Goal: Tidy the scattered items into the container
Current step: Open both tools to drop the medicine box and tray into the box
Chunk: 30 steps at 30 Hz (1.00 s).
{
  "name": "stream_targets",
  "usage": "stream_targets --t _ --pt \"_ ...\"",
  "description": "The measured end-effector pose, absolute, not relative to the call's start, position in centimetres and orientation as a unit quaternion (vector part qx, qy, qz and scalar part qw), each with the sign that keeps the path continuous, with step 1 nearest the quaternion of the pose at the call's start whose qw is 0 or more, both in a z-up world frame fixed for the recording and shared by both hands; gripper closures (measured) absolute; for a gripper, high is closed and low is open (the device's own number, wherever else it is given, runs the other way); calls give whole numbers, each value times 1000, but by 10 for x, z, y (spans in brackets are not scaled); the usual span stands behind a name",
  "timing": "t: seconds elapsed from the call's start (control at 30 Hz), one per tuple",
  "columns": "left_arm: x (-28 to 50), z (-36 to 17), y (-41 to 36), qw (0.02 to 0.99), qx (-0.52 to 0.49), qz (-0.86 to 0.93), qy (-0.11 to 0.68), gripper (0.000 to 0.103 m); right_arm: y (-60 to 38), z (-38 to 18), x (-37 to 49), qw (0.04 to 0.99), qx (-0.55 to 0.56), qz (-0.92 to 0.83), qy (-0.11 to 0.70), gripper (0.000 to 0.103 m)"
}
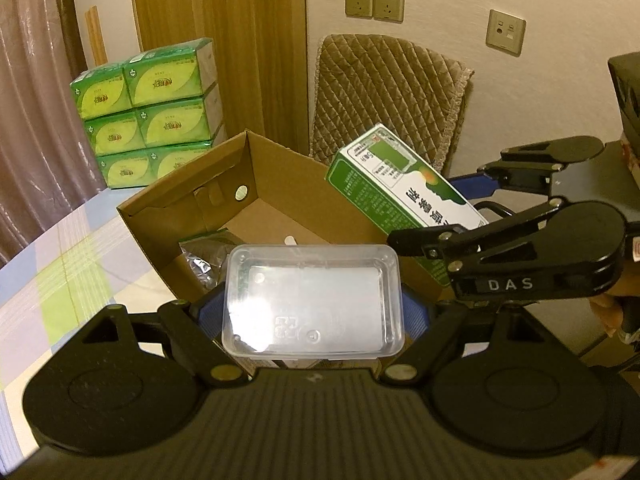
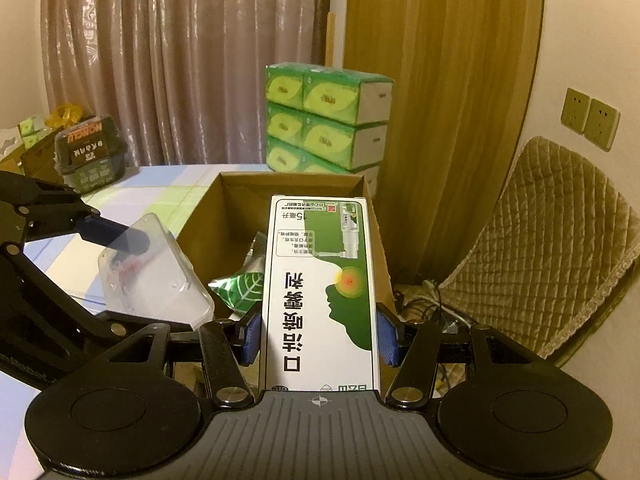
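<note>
Cardboard box point(image 1: 276, 184) stands on your checked tablecloth point(image 1: 60, 280), near curtain point(image 2: 160, 60) and tissue packs point(image 2: 328, 120); left gripper point(image 1: 314, 312) clamps plastic tub point(image 1: 312, 300), right gripper point(image 2: 320, 338) clamps spray carton point(image 2: 320, 292).

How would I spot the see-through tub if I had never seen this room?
Find the open brown cardboard box on the checked tablecloth. At its near edge, the left gripper clamps a clear rectangular plastic tub. It is colourless, unlike the green-and-white printed carton beside it.

Stacked green tissue packs point(image 2: 328, 120) stand before a curtain point(image 2: 160, 60), near a quilted chair point(image 1: 384, 92).
</note>
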<state>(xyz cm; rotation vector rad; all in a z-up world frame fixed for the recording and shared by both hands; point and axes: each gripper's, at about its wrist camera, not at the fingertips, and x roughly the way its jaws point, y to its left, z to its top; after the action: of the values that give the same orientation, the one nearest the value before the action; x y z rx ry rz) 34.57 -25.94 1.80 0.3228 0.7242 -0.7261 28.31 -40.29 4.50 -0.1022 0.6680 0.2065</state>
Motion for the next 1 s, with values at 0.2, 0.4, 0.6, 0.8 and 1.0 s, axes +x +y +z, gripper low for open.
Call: stream_targets --t 0.2,0.4,0.6,0.8,1.0 --pt "351 12 -261 859 151 -348 343 21 -409 40 290 936 -47 98 335 50" --pt "357 7 -262 865 151 -340 337 20 -411 39 292 936 -45 98 335 50" --pt "357 4 -257 869 157 -327 336 16 -411 38 293 936 -42 94 337 50" --pt "352 6 -248 871 163 -321 334 15 -410 39 292 936 -40 94 338 50" --pt "345 7 -236 874 160 -313 336 15 -406 42 290 936 -41 96 336 50"
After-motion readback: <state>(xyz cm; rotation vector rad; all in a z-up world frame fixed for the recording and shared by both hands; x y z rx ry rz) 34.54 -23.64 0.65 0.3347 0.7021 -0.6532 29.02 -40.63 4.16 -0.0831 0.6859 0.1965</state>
